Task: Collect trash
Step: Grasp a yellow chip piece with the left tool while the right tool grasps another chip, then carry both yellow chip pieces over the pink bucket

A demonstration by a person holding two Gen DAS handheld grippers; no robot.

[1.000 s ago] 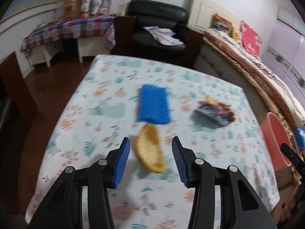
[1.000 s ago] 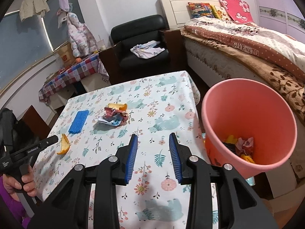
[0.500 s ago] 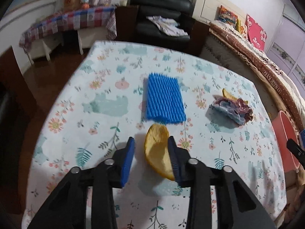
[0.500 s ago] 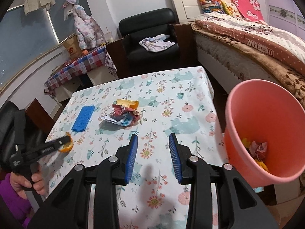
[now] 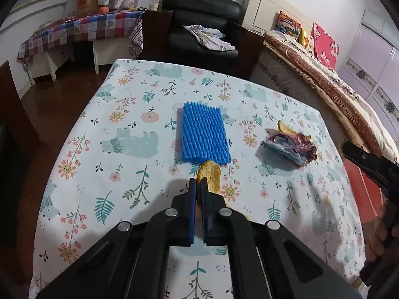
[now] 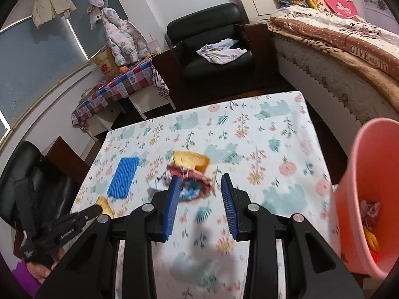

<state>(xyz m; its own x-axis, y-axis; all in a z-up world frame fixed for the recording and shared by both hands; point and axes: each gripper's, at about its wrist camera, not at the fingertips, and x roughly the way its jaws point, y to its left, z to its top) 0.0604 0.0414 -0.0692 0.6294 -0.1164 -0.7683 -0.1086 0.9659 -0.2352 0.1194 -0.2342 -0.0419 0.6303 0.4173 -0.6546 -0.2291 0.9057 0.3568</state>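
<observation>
My left gripper (image 5: pixel 197 189) has just closed on the orange peel (image 5: pixel 209 174), at 6 o'clock of the blue foam net (image 5: pixel 203 135). Peel: light, curved, stiffish; pinch its edge. Right gripper (image 6: pixel 200 203) open over the crumpled wrapper (image 6: pixel 193 186), blurred. Pink bin (image 6: pixel 361 174) at 3 o'clock, cut off.

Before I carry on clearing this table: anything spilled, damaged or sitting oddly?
Nothing spilled or damaged. The left gripper has just closed on the orange peel piece. The flat blue foam net sleeve, crumpled wrapper and second orange peel lie loose on the floral tablecloth. The pink bucket stands upright.
</observation>
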